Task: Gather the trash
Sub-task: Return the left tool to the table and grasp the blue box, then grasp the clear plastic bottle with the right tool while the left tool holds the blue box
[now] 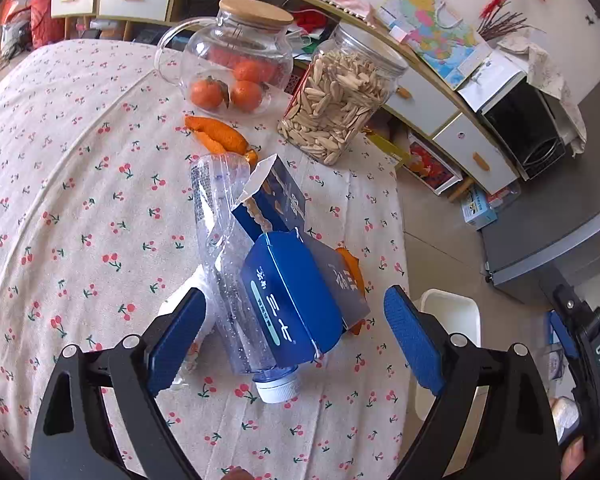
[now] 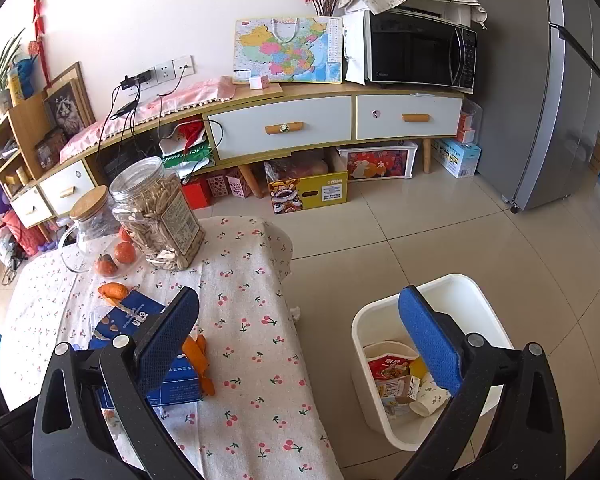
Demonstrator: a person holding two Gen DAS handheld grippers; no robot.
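Observation:
In the left wrist view a crushed clear plastic bottle (image 1: 224,264) with a white cap lies on the cherry-print tablecloth (image 1: 72,184). A blue carton (image 1: 296,300) rests on it, and an opened blue snack box (image 1: 272,200) sits just behind. Orange peel (image 1: 216,136) lies farther back, and another piece (image 1: 354,268) pokes out beside the carton. My left gripper (image 1: 296,344) stands open, its fingers on either side of the bottle and carton. My right gripper (image 2: 300,340) is open and holds nothing, hanging over the table edge, with the white trash bin (image 2: 452,292) on the floor behind its right finger.
A glass jug of oranges (image 1: 236,56) and a jar of seeds (image 1: 340,108) stand at the table's far end. The bin holds a noodle cup (image 2: 388,364) and paper scraps. A low cabinet (image 2: 284,128) with a microwave and a grey fridge (image 2: 540,100) line the wall.

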